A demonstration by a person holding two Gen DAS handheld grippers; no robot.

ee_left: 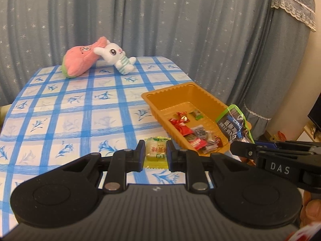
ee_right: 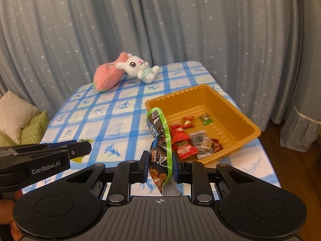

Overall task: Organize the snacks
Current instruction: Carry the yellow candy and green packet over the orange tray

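An orange plastic tray (ee_left: 202,92) (ee_right: 224,98) sits near the table's right edge and holds several wrapped snacks (ee_left: 190,129) (ee_right: 186,140). My left gripper (ee_left: 155,154) is closed around a yellow-green snack packet (ee_left: 156,150) just above the blue checked tablecloth, left of the tray's near corner. My right gripper (ee_right: 159,166) is shut on a dark snack bag with a green border (ee_right: 160,138), held upright in front of the tray; the bag also shows in the left wrist view (ee_left: 234,124). The left gripper shows in the right wrist view (ee_right: 80,147).
A pink plush (ee_left: 80,62) (ee_right: 108,76) and a white bunny plush (ee_left: 118,57) (ee_right: 140,67) lie at the table's far end. A blue starred curtain (ee_left: 160,20) hangs behind. Cushions (ee_right: 18,118) sit left of the table. Wooden floor (ee_right: 297,170) lies to the right.
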